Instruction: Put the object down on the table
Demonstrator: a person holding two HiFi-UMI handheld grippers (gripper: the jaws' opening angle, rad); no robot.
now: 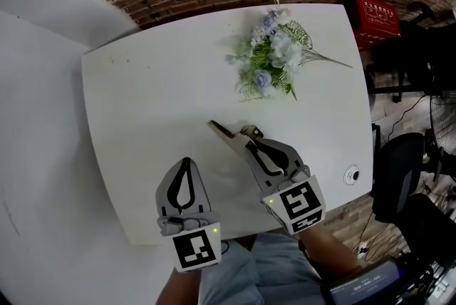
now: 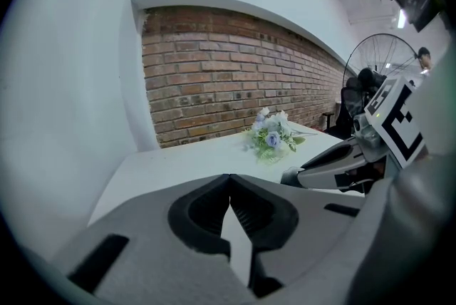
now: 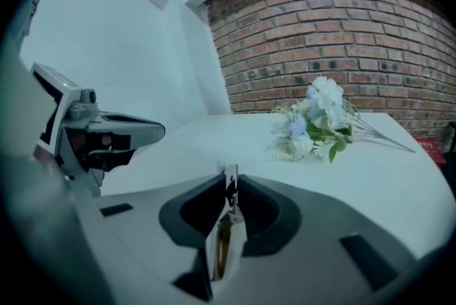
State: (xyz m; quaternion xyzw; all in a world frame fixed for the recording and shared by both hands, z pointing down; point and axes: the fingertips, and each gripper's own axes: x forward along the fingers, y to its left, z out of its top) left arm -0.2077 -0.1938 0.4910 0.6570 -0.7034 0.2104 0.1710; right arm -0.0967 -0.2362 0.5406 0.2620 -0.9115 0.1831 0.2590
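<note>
The white table (image 1: 142, 104) takes up most of the head view, and its near half is bare, which leaves room to set something down. A bouquet of artificial flowers (image 1: 273, 58) lies on its side near the far edge, well apart from both grippers, so it should not get in the way.

The right gripper (image 1: 250, 134) reaches low over the near middle of the table and slants forward and to the left, a pose that fits lowering its load onto the surface. Its jaws stand only narrowly apart. A sliver of light shows beside what sits between them, so the pads look eased off it and no longer squeezing.

The left gripper (image 1: 187, 162) hangs back at the near edge with its jaws together and nothing in them. It seems to have no part in this step and is kept clear.

The task's thing is a slim tan-and-metal object (image 1: 223, 134), some thin flat tool whose kind I cannot tell. It pokes out past the right jaw tips, and its far end appears to lie on the tabletop, so the placing looks nearly done
</note>
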